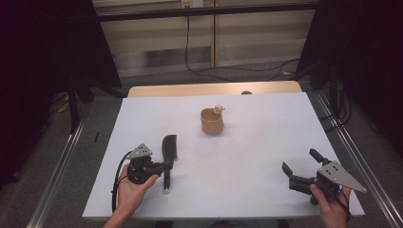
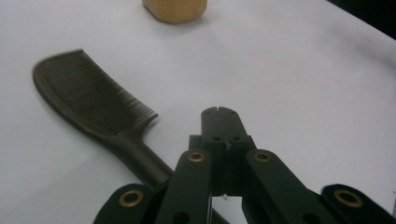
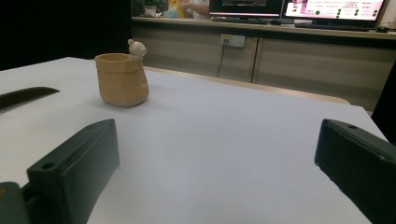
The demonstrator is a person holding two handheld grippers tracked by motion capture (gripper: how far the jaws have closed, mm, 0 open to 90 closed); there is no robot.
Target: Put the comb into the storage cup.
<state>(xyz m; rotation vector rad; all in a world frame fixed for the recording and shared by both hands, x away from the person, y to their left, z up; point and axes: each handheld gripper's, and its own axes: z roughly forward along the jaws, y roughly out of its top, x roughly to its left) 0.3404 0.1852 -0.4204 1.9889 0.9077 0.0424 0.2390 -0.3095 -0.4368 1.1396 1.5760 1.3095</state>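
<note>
High view: left hand-held gripper [image 1: 167, 166] closed on comb [image 1: 169, 148].

No readable text — screens too blurred

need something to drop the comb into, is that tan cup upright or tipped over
Upright. The tan cup stands on its base on the white table, its opening facing up, with a small figure at its rim. The comb lies flat nearby.

Black cables [image 1: 223, 66] on grey floor, lit monitors [image 3: 299, 8] on counter [image 3: 261, 28] beyond.
</note>
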